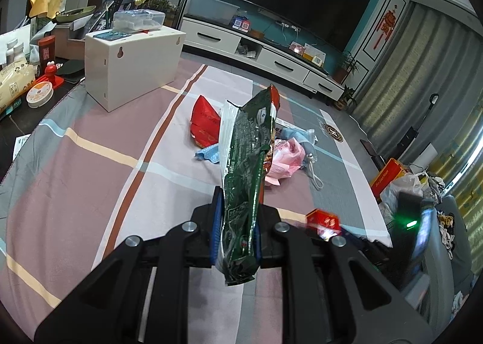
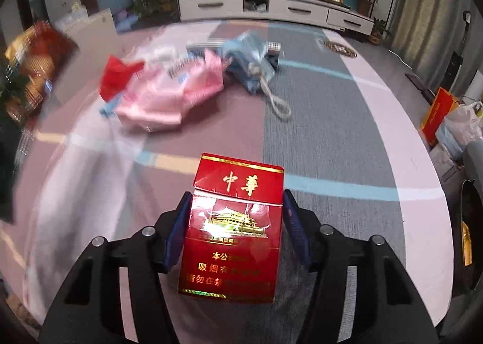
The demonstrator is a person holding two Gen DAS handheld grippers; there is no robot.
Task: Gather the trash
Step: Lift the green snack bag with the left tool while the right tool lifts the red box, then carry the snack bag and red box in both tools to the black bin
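Nearest my right camera, a red cigarette pack (image 2: 231, 232) stands upright between the blue pads of my right tongs (image 2: 237, 223). Both pads lie along its sides at mid-width, so I judge the grip is on, though whether the pack is off the cloth I cannot tell. My left tongs (image 1: 237, 232) are nearly closed, pinching a crumpled green snack bag (image 1: 246, 168) by its lower end; the bag stands up above the pads. In the left view the pack (image 1: 323, 221) shows just beside that gripper. Step in hand: picking up, one item per side. Remaining litter sits in a heap further out on the striped cloth (image 1: 90, 168) covering the surface: a red wrapper (image 1: 205, 123), a pink plastic bag (image 2: 172, 96), a pale blue bag with a white cord (image 2: 250, 66). No bin is visible in either view. Next move, as I judge it: confirm the pack is held firm, lift both items clear, and carry them to wherever the rubbish goes before returning for the heap.
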